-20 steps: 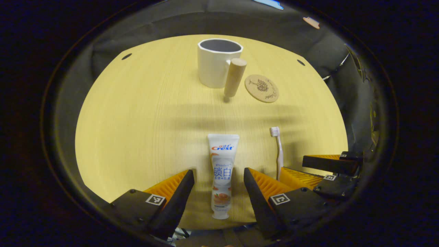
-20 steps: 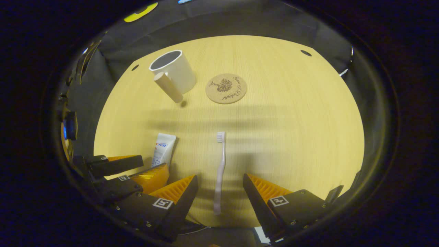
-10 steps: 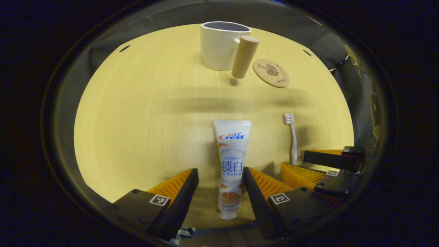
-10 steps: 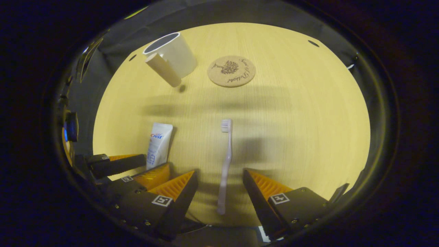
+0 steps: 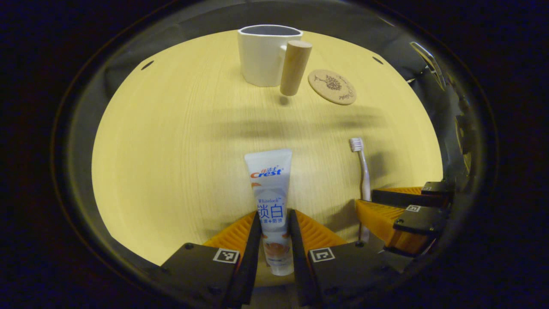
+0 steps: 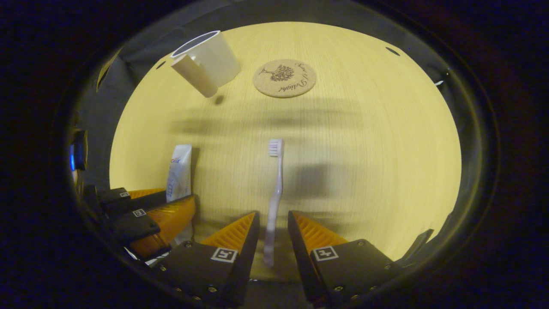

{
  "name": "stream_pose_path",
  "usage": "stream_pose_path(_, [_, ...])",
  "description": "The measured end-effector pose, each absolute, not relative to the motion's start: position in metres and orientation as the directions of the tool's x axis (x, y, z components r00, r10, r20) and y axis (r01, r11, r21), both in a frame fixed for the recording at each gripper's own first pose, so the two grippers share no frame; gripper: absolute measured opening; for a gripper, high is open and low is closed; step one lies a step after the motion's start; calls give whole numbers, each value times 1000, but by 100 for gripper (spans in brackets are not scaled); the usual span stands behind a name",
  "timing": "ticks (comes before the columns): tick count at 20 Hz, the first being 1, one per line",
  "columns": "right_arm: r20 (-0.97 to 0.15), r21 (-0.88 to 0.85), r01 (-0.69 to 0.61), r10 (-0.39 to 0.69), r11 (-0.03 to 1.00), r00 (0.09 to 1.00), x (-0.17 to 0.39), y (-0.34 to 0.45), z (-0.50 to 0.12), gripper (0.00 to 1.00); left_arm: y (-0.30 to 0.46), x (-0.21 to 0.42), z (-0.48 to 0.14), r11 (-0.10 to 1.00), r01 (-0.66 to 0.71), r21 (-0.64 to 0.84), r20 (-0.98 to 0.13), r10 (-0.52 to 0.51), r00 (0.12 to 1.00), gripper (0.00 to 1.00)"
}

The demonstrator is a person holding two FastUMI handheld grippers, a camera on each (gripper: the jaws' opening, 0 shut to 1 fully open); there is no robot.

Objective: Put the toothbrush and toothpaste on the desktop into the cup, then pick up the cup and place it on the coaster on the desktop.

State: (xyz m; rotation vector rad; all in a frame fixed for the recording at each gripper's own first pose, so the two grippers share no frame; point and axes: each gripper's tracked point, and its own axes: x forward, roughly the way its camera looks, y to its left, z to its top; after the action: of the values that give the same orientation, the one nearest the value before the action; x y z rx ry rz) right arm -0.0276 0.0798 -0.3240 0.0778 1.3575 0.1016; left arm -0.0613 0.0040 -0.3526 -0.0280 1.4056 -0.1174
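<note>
A white toothpaste tube (image 5: 269,180) lies flat on the yellow wooden table (image 5: 171,141), cap end toward me. My left gripper (image 5: 274,212) is shut on its lower half, both fingers pressing its sides. A slim toothbrush (image 6: 276,180) lies bristles away, its handle between the fingers of my right gripper (image 6: 273,212), which is open with a narrow gap on each side of the handle. The white cup (image 5: 261,60) with a wooden peg handle (image 5: 295,66) stands upright at the far side. The round cork coaster (image 5: 332,80) lies just to its right, apart from it.
The two grippers sit side by side at the near table edge; the right gripper (image 5: 365,198) appears to the right in the left gripper view, the left gripper (image 6: 179,198) to the left in the right gripper view. Bare tabletop separates them from the cup. Black cloth surrounds the table.
Both grippers moved forward and down over their objects and narrowed. The left one closed onto the toothpaste tube; the right one drew in around the toothbrush handle.
</note>
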Motion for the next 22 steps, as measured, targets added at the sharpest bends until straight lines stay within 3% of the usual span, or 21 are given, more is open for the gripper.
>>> stream_pose_path(2, [-974,128,-36,133,991,186,-30,83,-330,19,3,-62,-352,994,63,-94,-981,-104,164,42])
stream_pose_path(3, [-971,133,-12,132,991,201,-23,80,-323,20,3,-62,-352,994,63,-94,-981,-103,163,39])
stream_pose_path(4, [-970,150,-18,151,989,191,-28,85,-328,14,3,-61,-351,994,53,-96,-980,-104,169,36])
stream_pose_path(5, [-967,163,1,159,987,200,-26,86,-325,15,2,-61,-350,993,57,-100,-979,-108,173,31])
stream_pose_path(9, [-952,212,32,198,977,234,-20,89,-336,10,-1,-56,-353,990,38,-138,-969,-142,202,27])
stream_pose_path(10, [-949,218,34,204,975,241,-22,87,-328,4,0,-59,-351,989,39,-146,-966,-150,212,24])
stream_pose_path(14, [-940,223,31,207,974,272,-21,84,-324,5,0,-52,-342,986,32,-165,-945,-167,282,23])
stream_pose_path(22, [-810,291,-11,252,957,530,19,77,-256,4,-2,-14,-292,980,37,-194,-848,-187,496,23])
